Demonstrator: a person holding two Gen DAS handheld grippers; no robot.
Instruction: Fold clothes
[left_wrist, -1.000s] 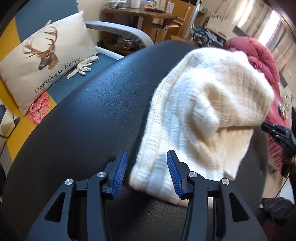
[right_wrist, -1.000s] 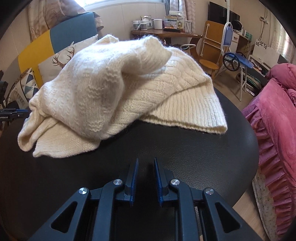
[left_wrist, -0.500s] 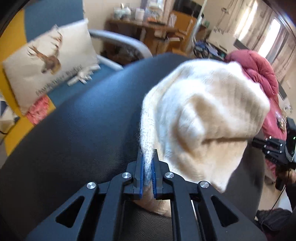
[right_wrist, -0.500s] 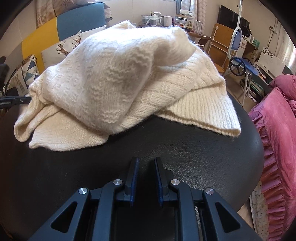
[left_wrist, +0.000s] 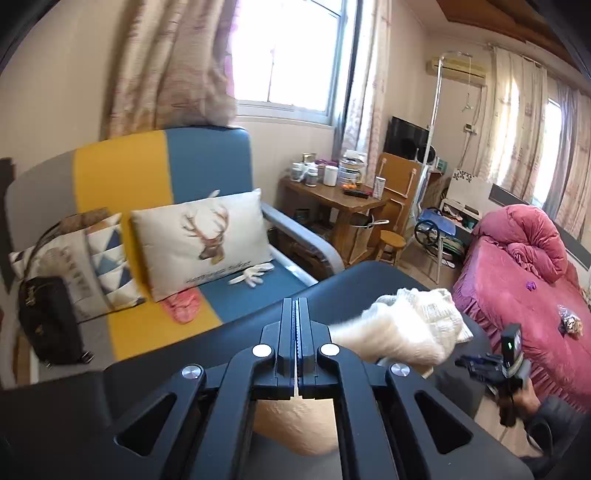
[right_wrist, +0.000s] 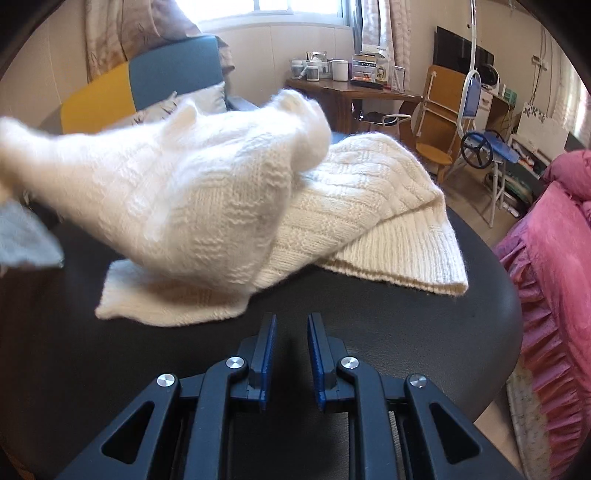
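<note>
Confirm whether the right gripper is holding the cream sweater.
No: the right gripper stands open over the bare black table, short of the cream sweater.

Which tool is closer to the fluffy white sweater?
Left. The left tool is shut on the sweater, lifting one end. The right tool waits in front of it, not touching.

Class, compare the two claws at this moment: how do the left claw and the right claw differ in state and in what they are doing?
The left claw is shut, pinching the edge of the cream sweater; the right claw stands slightly apart with nothing between its pads. The left claw holds its part of the sweater lifted off the black table; the right claw hovers over bare table, clear of the sweater. Both are black with blue pads.
</note>
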